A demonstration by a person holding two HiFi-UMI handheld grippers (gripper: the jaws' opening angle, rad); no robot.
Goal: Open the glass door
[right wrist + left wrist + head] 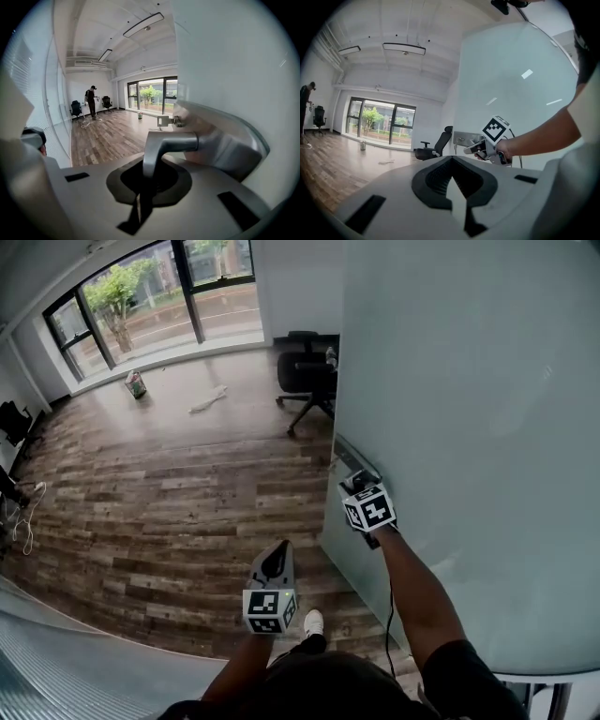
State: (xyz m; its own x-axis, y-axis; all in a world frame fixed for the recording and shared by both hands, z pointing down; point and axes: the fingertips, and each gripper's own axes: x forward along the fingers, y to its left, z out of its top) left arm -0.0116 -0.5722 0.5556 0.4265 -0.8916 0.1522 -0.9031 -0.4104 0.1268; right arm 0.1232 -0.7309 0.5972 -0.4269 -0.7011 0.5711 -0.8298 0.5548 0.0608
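The frosted glass door [469,427] fills the right side of the head view, its edge turned toward me. A metal lever handle [168,143] on a steel lock plate [349,457] sits at that edge. My right gripper [361,486] is shut on the handle; in the right gripper view the lever's end runs down between the closed jaws [152,171]. My left gripper [277,559] hangs free over the wood floor, left of the door, its jaws together and holding nothing. In the left gripper view my left gripper [452,176] points at the right gripper [476,149] on the handle.
A black office chair [305,376] stands just beyond the door's edge. A small white container [137,383] and a pale scrap [208,401] lie on the floor near the big windows [150,296]. A person [91,101] stands far off. A ribbed glass wall [56,662] is at lower left.
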